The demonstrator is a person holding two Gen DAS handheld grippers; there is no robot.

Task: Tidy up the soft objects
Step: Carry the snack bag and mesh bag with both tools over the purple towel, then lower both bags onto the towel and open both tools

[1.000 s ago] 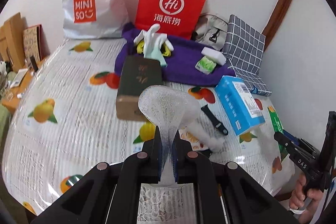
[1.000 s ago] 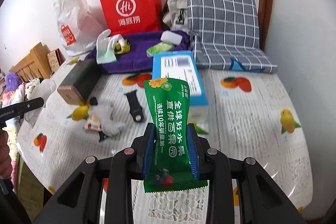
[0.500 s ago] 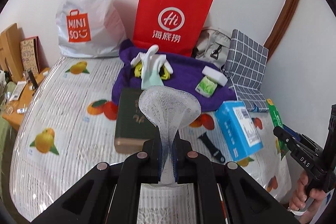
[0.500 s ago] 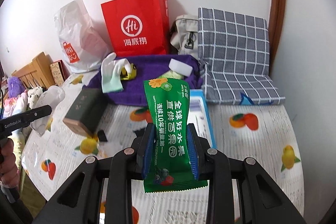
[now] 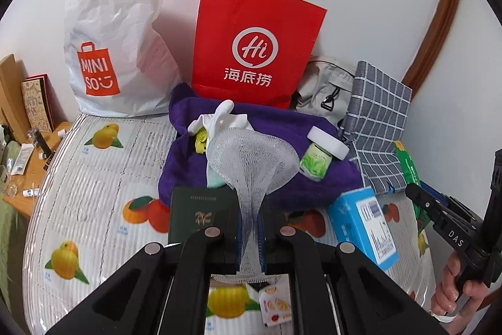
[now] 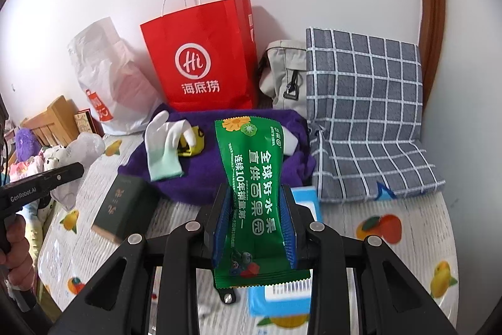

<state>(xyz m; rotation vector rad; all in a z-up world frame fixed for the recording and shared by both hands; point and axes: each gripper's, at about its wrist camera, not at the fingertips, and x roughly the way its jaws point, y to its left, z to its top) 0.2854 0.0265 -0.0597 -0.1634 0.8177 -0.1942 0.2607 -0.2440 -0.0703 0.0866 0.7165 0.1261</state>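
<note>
My left gripper (image 5: 249,228) is shut on a white foam mesh sleeve (image 5: 251,159), held up above the table in front of the purple towel (image 5: 282,178). My right gripper (image 6: 254,218) is shut on a green snack packet (image 6: 254,178), held upright above the table; it also shows at the right edge of the left wrist view (image 5: 408,171). On the purple towel (image 6: 219,175) lie a white and mint glove (image 6: 164,153), a yellow item (image 6: 191,146), a white sponge block (image 5: 328,143) and a small green tissue pack (image 5: 315,162).
A red paper bag (image 5: 254,46) and a white Miniso bag (image 5: 116,46) stand at the wall behind the towel, with a grey bag (image 5: 326,90) and checked cushion (image 6: 364,121) to the right. A dark green box (image 5: 200,212) and a blue box (image 5: 364,225) lie on the fruit-print tablecloth (image 5: 94,193).
Both grippers have moved forward towards the purple towel and the wall with their loads still held. The bags and the towel look larger and nearer.
</note>
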